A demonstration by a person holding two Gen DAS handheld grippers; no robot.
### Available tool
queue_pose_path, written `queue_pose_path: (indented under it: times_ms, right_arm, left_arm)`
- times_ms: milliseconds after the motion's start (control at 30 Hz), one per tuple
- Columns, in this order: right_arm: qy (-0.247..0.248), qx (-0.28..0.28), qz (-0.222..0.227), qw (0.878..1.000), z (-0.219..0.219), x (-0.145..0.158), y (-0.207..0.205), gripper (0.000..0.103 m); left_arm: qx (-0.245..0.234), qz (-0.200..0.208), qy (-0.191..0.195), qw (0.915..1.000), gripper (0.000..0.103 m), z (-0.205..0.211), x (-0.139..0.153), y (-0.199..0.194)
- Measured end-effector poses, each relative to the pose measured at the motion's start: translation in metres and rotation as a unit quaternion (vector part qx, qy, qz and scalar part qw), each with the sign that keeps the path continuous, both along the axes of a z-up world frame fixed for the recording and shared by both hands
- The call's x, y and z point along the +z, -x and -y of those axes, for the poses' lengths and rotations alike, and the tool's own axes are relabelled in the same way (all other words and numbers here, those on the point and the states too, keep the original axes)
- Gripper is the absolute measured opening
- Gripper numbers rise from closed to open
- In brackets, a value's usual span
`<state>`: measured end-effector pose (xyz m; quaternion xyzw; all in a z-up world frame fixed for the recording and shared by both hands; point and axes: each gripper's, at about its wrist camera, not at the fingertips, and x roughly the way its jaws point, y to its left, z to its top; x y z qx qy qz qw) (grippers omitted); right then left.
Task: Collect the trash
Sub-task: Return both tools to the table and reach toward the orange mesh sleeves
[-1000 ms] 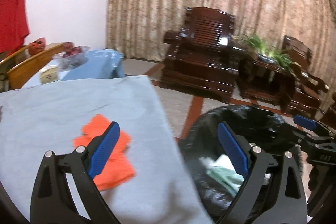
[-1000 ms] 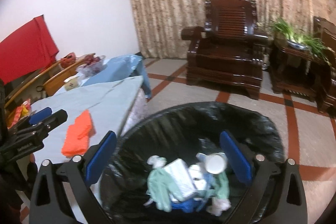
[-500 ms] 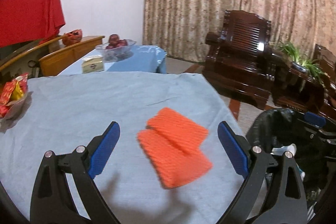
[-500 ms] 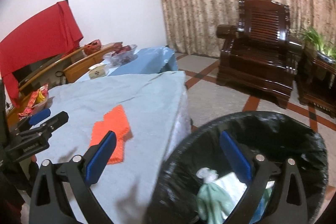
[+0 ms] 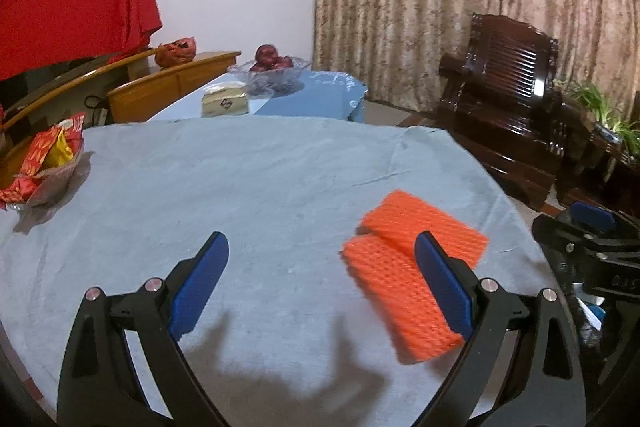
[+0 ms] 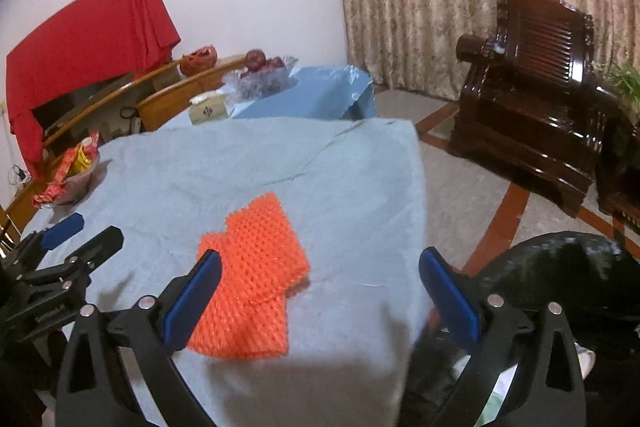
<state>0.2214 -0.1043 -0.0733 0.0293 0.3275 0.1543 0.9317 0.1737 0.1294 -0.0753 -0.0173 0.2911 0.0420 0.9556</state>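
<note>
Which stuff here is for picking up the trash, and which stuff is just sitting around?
For the job:
- orange foam net, lying loose on the grey tablecloth
- black trash bag beside the table
- left gripper and right gripper, both open and empty

Just lying about:
- bowl of red fruit
- small box
- red snack packets
- dark wooden armchair

2 foam nets (image 5: pixel 412 279) lie overlapped on the bench (image 5: pixel 248 187), near its right edge. Snack bowl (image 5: pixel 44 167) sits at bench's far left. Behind the bench: box (image 5: pixel 225 102), then fruit bowl (image 5: pixel 272 71) on a second table (image 6: pixel 304 99). Bin (image 6: pixel 568 275) stands on the floor right of the bench. Armchair (image 6: pixel 536 99) beyond it.
</note>
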Motion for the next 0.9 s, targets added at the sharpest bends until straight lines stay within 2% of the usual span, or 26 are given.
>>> queue_pose_path:
  times_ms: [400,900]
  right_arm:
    - [0.009,0.014,-0.049,0.999,-0.038,-0.04,-0.041,0.097]
    - [0.05,0.044,-0.078,0.995,-0.064,-0.065,-0.056,0.097]
  left_arm:
    - [0.032,-0.015,-0.001,0.9994,0.092,-0.031,-0.018,-0.018]
    - [0.047,-0.029,0.009,0.9984,0.092,-0.047,-0.033,-0.034]
